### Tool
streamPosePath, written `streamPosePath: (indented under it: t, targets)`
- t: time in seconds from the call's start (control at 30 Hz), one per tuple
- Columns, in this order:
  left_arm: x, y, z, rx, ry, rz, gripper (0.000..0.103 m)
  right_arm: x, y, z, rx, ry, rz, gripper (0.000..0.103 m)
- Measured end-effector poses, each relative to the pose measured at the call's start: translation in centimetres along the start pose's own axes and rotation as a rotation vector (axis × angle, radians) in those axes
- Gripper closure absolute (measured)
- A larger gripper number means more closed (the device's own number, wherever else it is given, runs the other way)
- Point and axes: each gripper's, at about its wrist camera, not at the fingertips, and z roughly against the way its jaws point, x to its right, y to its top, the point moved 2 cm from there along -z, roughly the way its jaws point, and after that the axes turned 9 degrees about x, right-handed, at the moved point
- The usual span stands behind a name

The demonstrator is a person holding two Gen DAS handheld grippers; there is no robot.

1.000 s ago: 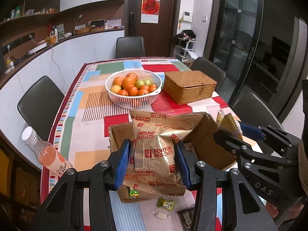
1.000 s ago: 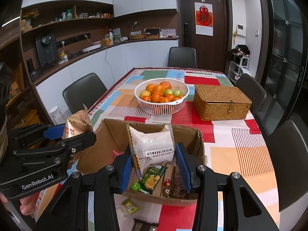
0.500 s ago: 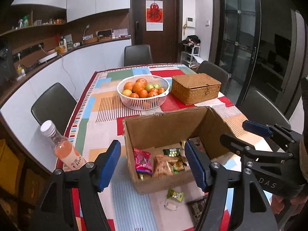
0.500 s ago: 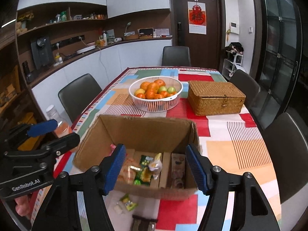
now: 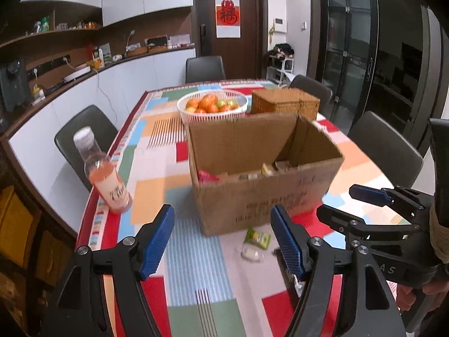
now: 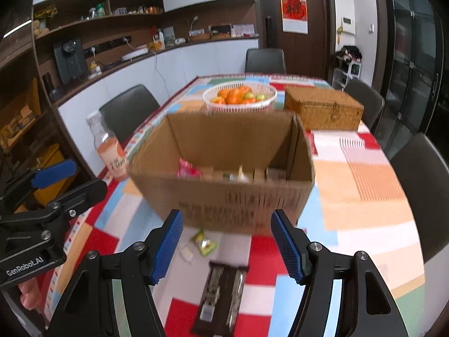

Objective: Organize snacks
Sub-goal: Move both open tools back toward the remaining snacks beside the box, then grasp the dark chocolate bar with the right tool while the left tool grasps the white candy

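Both grippers are empty right now, fingers spread wide with nothing between them; the jaws have just been opening. The left gripper (image 5: 223, 240) and the right gripper (image 6: 227, 245) both hover low over the near end of the worktop (image 6: 362, 213), which has a colourful patchwork cloth on it

Closest to the right one is a dark flat snack tray (image 6: 221, 295) lying on the cloth. Just past that are a small green packet (image 6: 204, 243) and a little white wrapped candy (image 6: 187, 253) side by side, right in front of the cardboard box (image 6: 238, 207)

The box is open at the top and has a bunch of snacks (image 6: 224, 172) in the bottom, a pink packet on the left and some blurry ones next to it. A bottle of pink drink (image 5: 102, 172) stands near the left edge of the worktop, apart from the box

Behind the box sits a white basket of fruit (image 5: 212, 106), with a wicker box (image 6: 322, 108) just to its right
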Motion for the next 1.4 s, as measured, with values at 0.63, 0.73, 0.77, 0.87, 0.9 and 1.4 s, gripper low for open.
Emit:
streamPosePath:
  t: [0.63, 0.73, 0.77, 0.87, 0.9, 1.4]
  targets:
    - [-0.8, -8.9, -2.7, -0.189, 0.033, 0.029, 0.033, -0.2, -8.0, -4.9, -0.229, -0.038, -0.01, 0.037]
    - [-0.8, -9.8, -3.2, -0.214, 0.034, 0.027, 0.033, -0.1, -8.6, -6.0, -0.256, -0.05, -0.005, 0.037]
    - [-0.7, -10.0, -3.4, -0.22, 0.033, 0.026, 0.033, -0.2, -8.8, -6.3, -0.262, -0.054, -0.004, 0.037]
    - [-0.6, -10.5, -3.8, -0.232, 0.035, 0.021, 0.033, -0.2, -9.2, -7.1, -0.284, -0.062, -0.007, 0.037]
    - [-0.6, -10.7, -4.0, -0.238, 0.032, 0.023, 0.033, -0.3, -9.3, -7.2, -0.285, -0.058, -0.004, 0.037]
    - [-0.2, -11.4, -6.7, -0.273, -0.014, 0.039, 0.033, -2.0, -10.5, -10.3, -0.309, -0.097, 0.03, 0.047]
